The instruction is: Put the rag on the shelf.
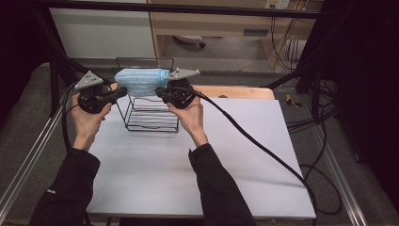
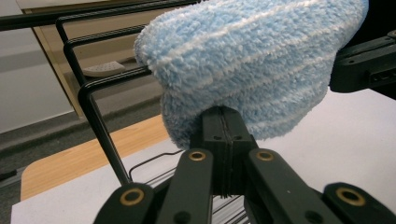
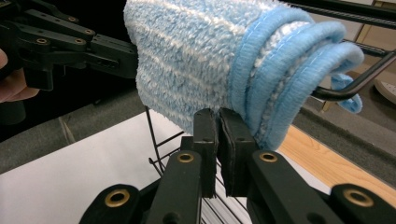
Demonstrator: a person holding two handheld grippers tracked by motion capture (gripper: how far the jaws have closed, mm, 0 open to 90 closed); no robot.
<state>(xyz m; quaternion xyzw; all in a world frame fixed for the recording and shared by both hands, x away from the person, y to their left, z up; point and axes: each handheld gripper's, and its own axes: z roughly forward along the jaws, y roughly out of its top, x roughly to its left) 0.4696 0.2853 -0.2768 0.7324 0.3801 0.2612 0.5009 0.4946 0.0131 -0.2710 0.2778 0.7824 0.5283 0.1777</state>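
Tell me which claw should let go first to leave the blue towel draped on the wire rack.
Probably the left claw: the towel edge there hangs free. By the right claw the folded edges sit beside a rack bar.

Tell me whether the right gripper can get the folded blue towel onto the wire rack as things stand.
Probably yes. The right gripper already pinches the lower edge of the blue towel, jaws shut on it, with the left gripper gripping the other end. The towel sits over the wire rack, with nothing between them.
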